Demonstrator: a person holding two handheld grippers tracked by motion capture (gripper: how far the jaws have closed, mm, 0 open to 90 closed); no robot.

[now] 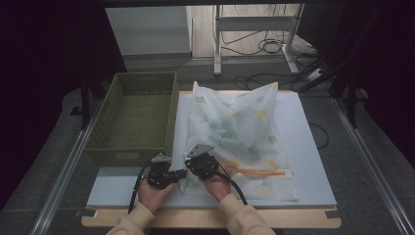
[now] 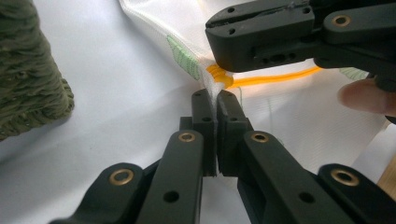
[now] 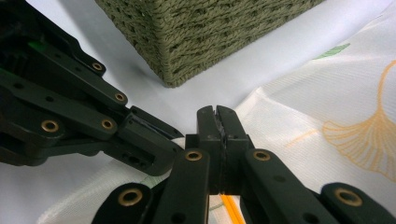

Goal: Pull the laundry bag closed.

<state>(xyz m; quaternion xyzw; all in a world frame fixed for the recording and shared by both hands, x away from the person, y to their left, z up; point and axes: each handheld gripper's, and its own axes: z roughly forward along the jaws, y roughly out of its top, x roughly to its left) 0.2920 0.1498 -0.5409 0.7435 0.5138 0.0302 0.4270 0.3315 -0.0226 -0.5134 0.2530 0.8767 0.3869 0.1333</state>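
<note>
Both my grippers, left (image 1: 172,172) and right (image 1: 192,164), have jaws clamped on the near corner of the thin mesh laundry bag (image 1: 240,132) beside the woven basket (image 1: 134,115); light, floppy, slippery, best pinched at its seam.

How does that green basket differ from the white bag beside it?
The basket is stiff, woven and olive green; the bag is soft, translucent white fabric with leaf prints. The basket stands open and untouched; the bag lies crumpled, pinched at one corner by both tongs. Both rest on the table.
</note>
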